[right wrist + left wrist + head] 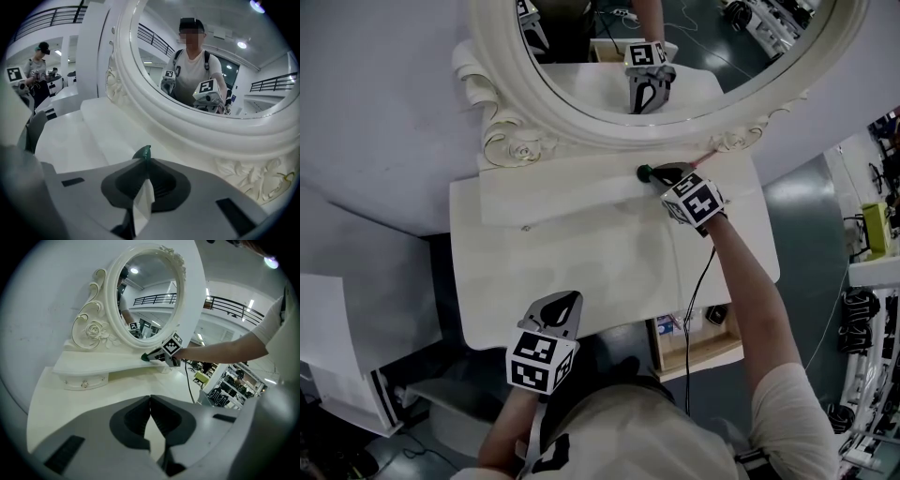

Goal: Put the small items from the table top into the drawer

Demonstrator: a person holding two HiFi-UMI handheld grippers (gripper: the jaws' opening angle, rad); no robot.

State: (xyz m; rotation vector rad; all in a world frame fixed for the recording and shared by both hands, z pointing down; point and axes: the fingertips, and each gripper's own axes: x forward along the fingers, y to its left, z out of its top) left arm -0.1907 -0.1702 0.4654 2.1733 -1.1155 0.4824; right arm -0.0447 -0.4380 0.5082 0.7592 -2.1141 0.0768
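Right gripper view: right claw (146, 165) clamped on small dark-green item (142, 152); open wooden drawer (705, 359) lies back toward the person

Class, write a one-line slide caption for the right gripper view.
Right hand-held gripper closed on a small green item at the white shelf below the mirror frame.

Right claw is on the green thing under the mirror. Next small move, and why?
Probably lift the right claw straight up a little. Its jaws are shut on the small green item, which sits low against the shelf under the mirror frame. Raising it first should clear the shelf before swinging toward what looks like the open drawer at the table's near right.
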